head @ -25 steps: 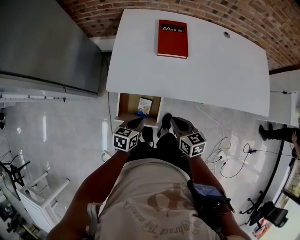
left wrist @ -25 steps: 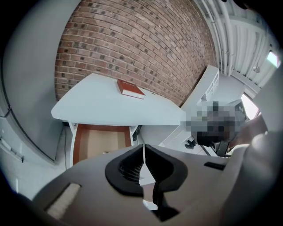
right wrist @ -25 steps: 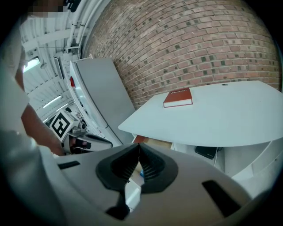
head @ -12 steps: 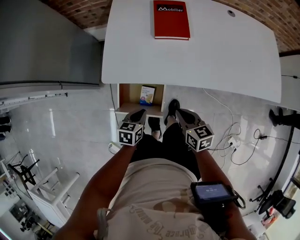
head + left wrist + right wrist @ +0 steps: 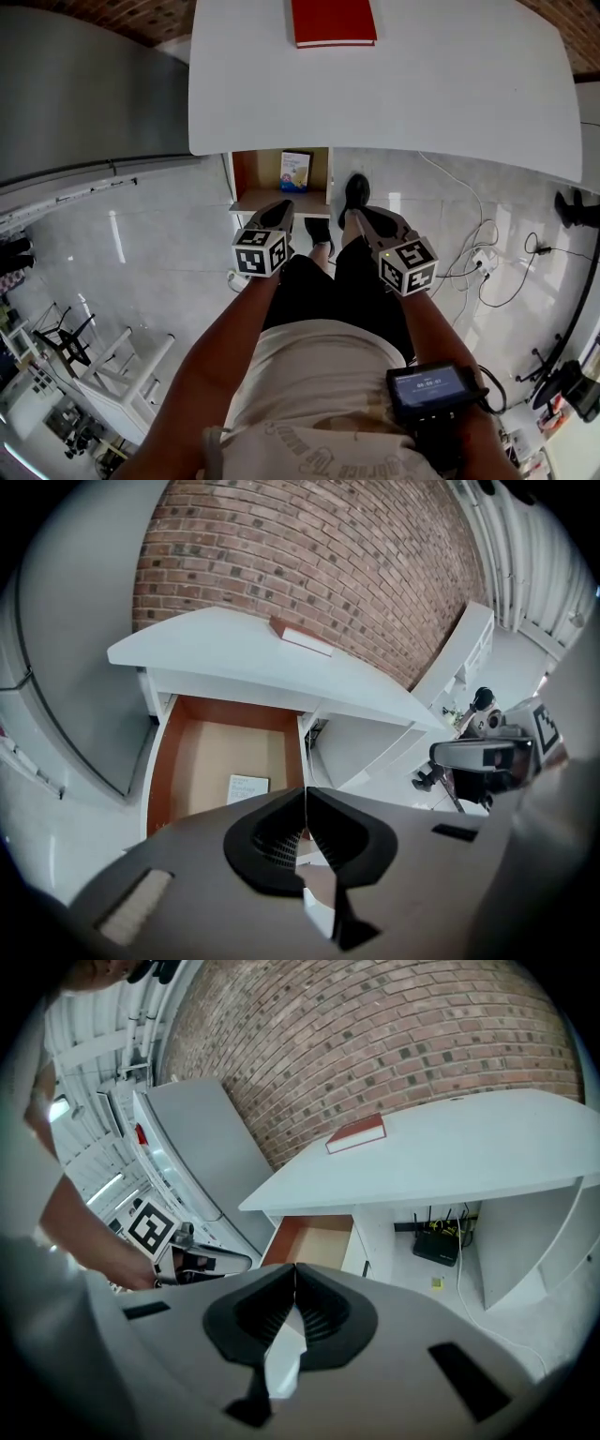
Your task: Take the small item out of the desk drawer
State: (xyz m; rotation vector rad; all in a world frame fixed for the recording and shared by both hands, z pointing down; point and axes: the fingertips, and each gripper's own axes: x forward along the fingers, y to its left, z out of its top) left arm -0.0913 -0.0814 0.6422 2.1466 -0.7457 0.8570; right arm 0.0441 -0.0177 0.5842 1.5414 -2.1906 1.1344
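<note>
From the head view, a white table (image 5: 422, 84) carries a red book (image 5: 333, 21) near its far edge, and below the table's near edge a drawer (image 5: 246, 178) with a brown interior stands pulled out. The small item (image 5: 295, 172), a card-like packet printed in blue and yellow, sits inside the drawer toward its right side. The left gripper (image 5: 281, 208) and right gripper (image 5: 361, 217) hover side by side just short of the drawer front, above the person's dark shoes (image 5: 354, 192), and neither touches the item. A small screen device (image 5: 431, 386) is strapped on the right forearm. The left gripper view looks straight into the drawer (image 5: 164, 761) and shows the item (image 5: 248, 789) lying on the bottom, close to the right wall; here the left gripper (image 5: 306, 803) has its jaws pressed together with nothing between them. The right gripper view catches only a strip of the drawer's interior (image 5: 314, 1239), the item hidden from it, but alone shows a black router (image 5: 437, 1244) under the table. The right gripper (image 5: 294, 1283) is likewise closed and empty.
</note>
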